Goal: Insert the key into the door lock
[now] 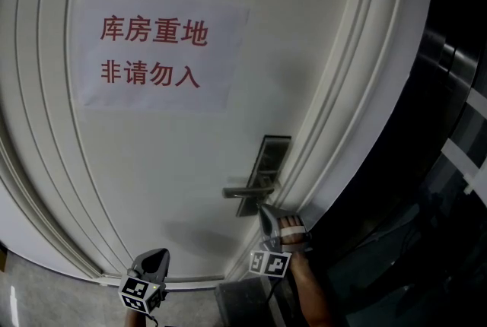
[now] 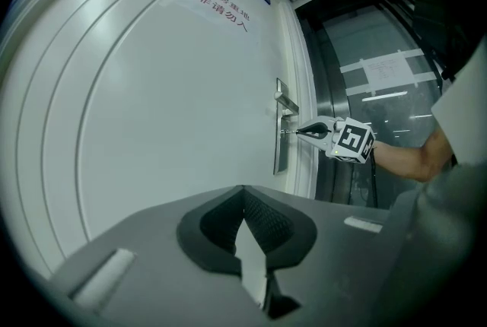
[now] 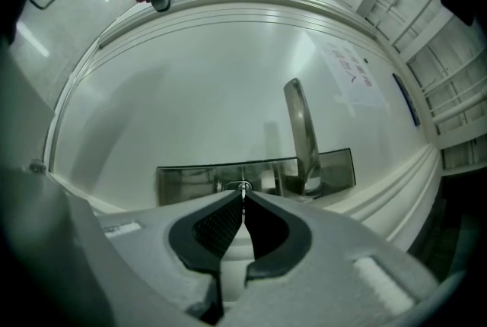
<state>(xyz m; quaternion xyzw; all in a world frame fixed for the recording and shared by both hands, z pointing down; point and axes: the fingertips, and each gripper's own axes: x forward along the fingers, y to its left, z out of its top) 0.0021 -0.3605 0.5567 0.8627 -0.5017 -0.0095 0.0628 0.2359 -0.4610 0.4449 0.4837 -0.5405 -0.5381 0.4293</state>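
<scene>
White door — white paper sign printed red; dull grey lock plate.

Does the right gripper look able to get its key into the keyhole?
Probably yes. The right gripper pinches the key, whose tip sits right at the keyhole in the lock plate, below the lever handle; nothing stands between.

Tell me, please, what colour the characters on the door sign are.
The characters are red; the head view shows them best.

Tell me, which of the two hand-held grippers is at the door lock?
The right hand-held gripper, holding the key at the lock; the left hand-held gripper hangs back, empty.
</scene>
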